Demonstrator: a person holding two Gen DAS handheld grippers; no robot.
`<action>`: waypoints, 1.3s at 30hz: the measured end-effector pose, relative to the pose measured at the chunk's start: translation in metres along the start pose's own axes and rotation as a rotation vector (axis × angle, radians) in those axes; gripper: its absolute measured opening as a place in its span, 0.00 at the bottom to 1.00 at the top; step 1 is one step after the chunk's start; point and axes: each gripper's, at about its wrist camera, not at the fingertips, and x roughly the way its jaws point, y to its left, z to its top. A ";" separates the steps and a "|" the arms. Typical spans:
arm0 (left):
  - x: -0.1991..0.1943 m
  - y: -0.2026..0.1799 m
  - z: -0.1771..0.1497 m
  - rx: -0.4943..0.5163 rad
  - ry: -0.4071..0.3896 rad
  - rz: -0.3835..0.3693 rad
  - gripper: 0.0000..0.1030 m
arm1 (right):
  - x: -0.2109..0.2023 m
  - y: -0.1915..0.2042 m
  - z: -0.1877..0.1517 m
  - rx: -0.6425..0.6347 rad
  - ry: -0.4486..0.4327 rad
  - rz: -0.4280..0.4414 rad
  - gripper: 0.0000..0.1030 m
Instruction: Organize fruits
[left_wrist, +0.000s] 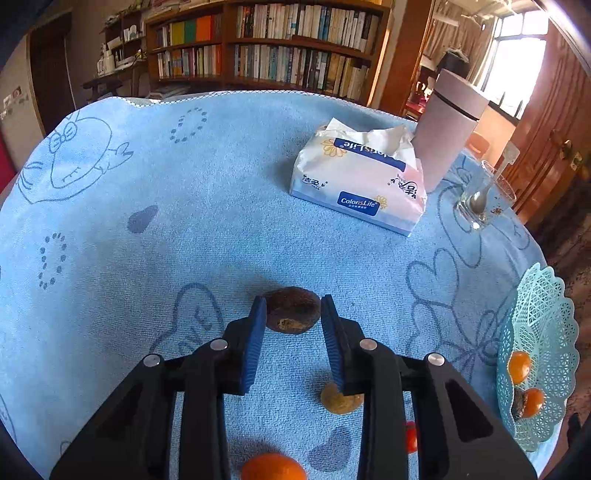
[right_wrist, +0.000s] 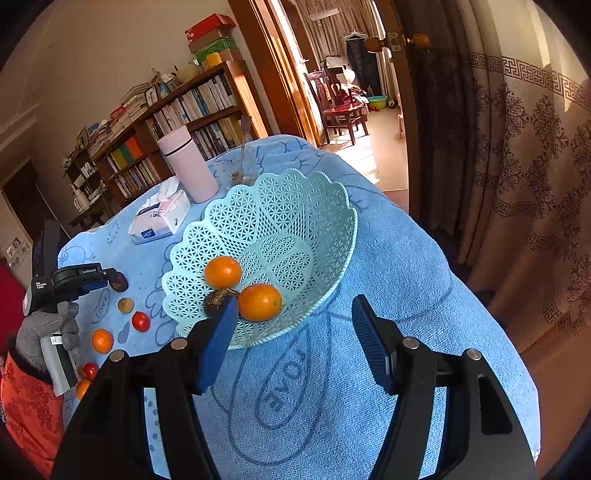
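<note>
A dark brown wrinkled fruit (left_wrist: 293, 309) lies on the blue towel between the pads of my left gripper (left_wrist: 293, 312); the jaws stand either side of it with small gaps, open. The same fruit (right_wrist: 119, 281) and left gripper (right_wrist: 110, 281) show in the right wrist view. A light blue lattice basket (right_wrist: 295, 206) holds two oranges (right_wrist: 222, 272) (right_wrist: 259, 301) and a dark fruit (right_wrist: 216, 301). My right gripper (right_wrist: 295, 328) is open and empty, just in front of the basket. Loose on the towel: a tan fruit (left_wrist: 340, 400), an orange (left_wrist: 273, 467), a red tomato (right_wrist: 140, 321).
A tissue pack (left_wrist: 360, 184), a pink flask (left_wrist: 448, 127) and a glass with a spoon (left_wrist: 480, 199) stand at the far side of the table. The basket (left_wrist: 546, 343) sits at the table's right edge. More small fruits (right_wrist: 89, 370) lie near the left hand.
</note>
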 end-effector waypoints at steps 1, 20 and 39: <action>-0.005 -0.008 0.000 0.014 -0.010 -0.012 0.30 | 0.000 -0.002 0.000 0.006 0.000 0.001 0.64; 0.007 -0.015 0.007 0.023 0.031 0.054 0.64 | -0.012 -0.038 -0.010 0.087 -0.003 0.020 0.64; -0.001 -0.053 0.003 0.053 0.023 -0.037 0.36 | -0.016 -0.052 -0.017 0.122 -0.004 0.011 0.64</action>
